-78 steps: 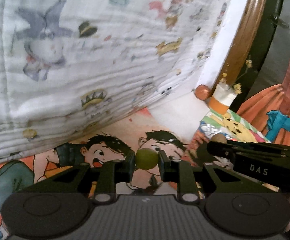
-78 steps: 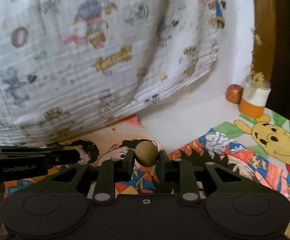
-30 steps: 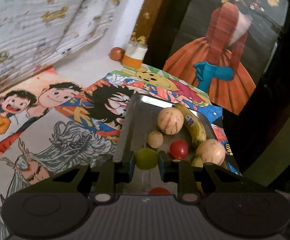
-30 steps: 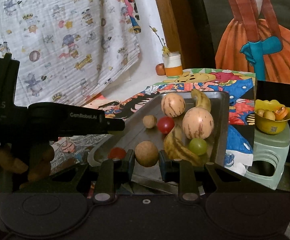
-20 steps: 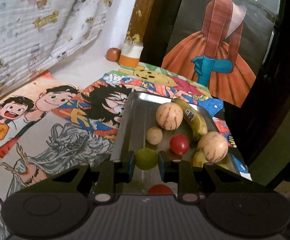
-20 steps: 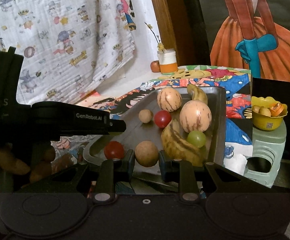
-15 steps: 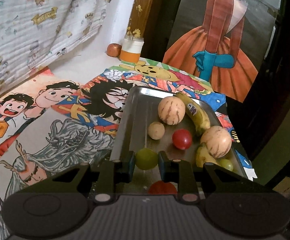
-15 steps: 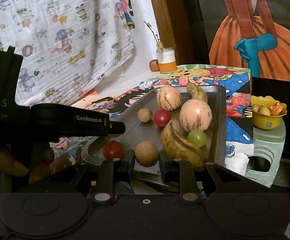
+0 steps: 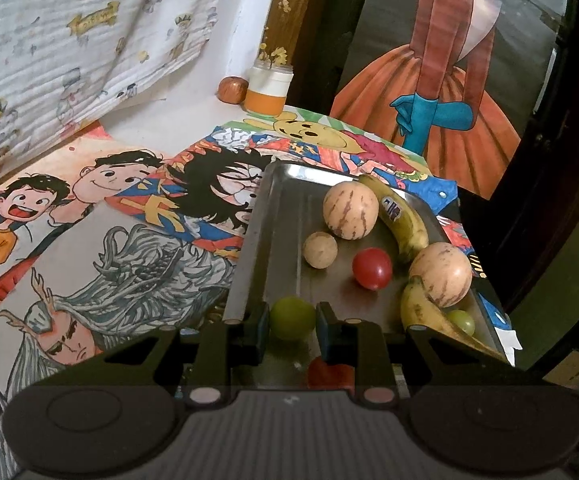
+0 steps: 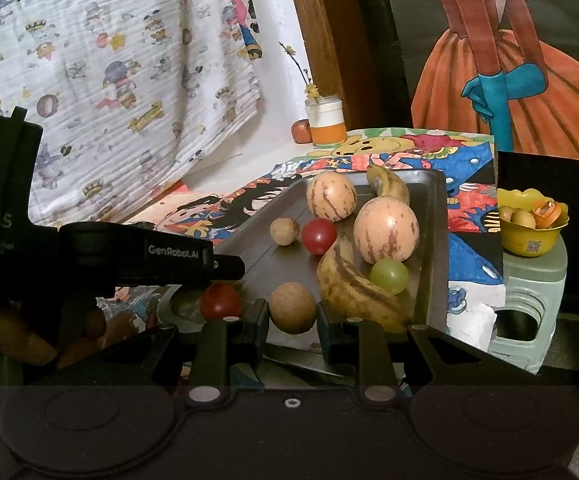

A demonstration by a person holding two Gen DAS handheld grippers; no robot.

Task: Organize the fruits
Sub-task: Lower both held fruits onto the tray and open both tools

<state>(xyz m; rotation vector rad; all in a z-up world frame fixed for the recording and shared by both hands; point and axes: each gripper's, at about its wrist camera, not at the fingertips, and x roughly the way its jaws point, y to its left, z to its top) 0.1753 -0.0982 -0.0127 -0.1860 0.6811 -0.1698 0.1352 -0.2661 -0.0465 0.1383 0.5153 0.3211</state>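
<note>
**A:** So where are we sitting with the fruit sorting? Looks mostly done to me. The metal tray on the cartoon-covered tabletop is already carrying two striped melons, two bananas, a red tomato, a small tan fruit and a green grape tucked by the near banana. A second tomato is sitting at the tray's near corner.

**B:** Yeah, and both hands are carrying one more each. The left claw is clenching a green round fruit, hanging over the near end of the tray. The right claw is gripping a brown round fruit, also hovering at the tray's near edge. Neither one is dropped yet, so I'm guessing what's left is lowering and letting go of those two.

**A:** And compared with a couple of seconds back?

**B:** Big change in where they're pointing. Back then both claws were facing the printed cloth with no tray in view. Now they're aiming at the tray. Over the last second it's only drifting a bit closer in view, and the grips aren't changing.

**A:** The yellow bowl on the stool off to the side?

**B:** Holding some bits, can't tell what.
</note>
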